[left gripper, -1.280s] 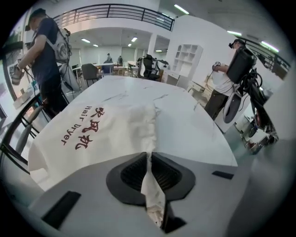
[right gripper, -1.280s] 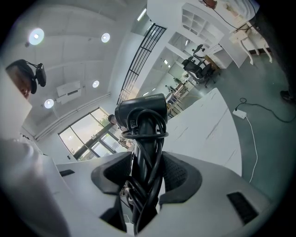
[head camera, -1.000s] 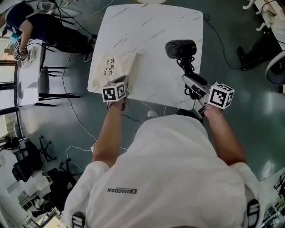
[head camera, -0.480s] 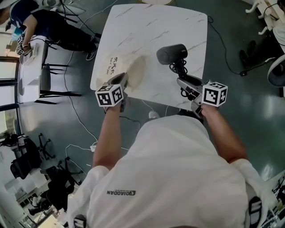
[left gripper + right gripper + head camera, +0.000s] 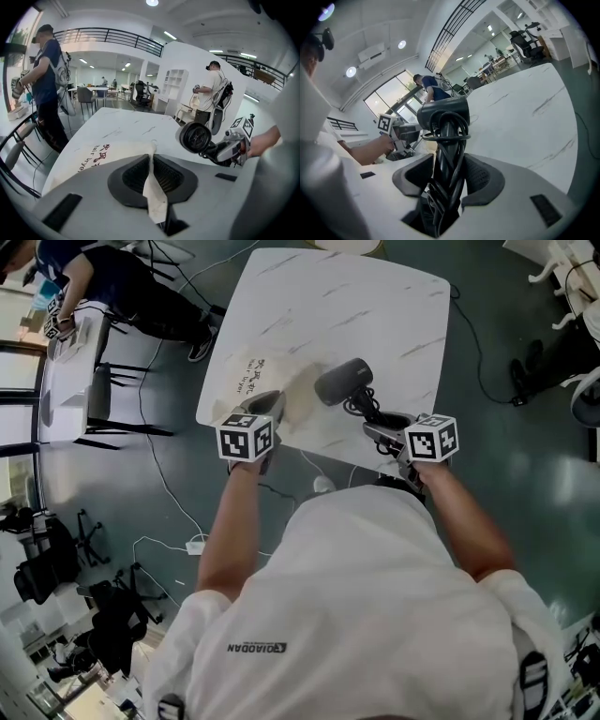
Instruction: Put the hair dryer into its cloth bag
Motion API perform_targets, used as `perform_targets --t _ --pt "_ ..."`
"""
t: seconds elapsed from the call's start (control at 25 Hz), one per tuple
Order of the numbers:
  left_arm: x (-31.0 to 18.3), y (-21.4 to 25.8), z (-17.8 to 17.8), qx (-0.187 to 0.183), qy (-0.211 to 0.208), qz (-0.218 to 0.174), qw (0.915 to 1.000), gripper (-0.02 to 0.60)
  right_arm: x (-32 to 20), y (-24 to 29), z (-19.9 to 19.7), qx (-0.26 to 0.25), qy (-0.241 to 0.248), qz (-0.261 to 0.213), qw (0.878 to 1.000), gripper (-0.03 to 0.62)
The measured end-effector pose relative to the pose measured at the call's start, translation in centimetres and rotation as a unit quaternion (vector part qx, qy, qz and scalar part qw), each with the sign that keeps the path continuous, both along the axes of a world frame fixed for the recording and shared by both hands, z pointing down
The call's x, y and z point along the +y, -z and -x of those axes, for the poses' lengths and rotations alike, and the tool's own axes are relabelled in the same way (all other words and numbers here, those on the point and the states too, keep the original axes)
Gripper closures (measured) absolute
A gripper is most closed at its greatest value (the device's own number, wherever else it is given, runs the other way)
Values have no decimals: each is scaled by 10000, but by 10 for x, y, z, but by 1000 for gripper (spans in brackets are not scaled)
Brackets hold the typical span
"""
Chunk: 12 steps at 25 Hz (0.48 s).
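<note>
1. Head view: white marble table [image 5: 375,306]. The bag [image 5: 246,379] lies near its 7 o'clock corner, beige cloth, dark print on top.
2. Left gripper [image 5: 269,405] is at the bag's 5 o'clock edge. In the left gripper view the left gripper [image 5: 153,190] has its jaws nearly together, pinching a fold of bag [image 5: 110,154] cloth. The fold rises off the table into the pads; the rest lies flat.
3. Dryer [image 5: 339,381], dark grey, is just at 3 o'clock of the bag, over the table's near edge. It looks clear of the top.
4. Dryer barrel long axis runs about 8 to 2 o'clock, and the 8 o'clock end faces the bag. The left gripper view shows that round end of the dryer [image 5: 196,137] head-on; can't tell whether it is nozzle or intake.
5. Handle runs from the barrel toward 4 o'clock into the right gripper [image 5: 382,424].
6. Right gripper view: right gripper [image 5: 446,180] has its jaws wide but clamped on the dryer [image 5: 443,112] handle, with the cord [image 5: 451,154] looped round it, barrel at 12 o'clock.
</note>
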State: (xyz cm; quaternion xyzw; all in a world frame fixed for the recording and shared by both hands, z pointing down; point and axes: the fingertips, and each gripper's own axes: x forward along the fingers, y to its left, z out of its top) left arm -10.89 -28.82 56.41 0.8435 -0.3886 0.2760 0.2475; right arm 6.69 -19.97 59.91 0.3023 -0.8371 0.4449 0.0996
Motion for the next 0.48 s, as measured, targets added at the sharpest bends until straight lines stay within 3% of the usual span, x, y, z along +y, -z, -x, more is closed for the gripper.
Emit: perform_targets --t 0.48 --pt "9 5 -28 -301 -683 -205 9970 528 -4 -59 50 875 901 349 9915 378"
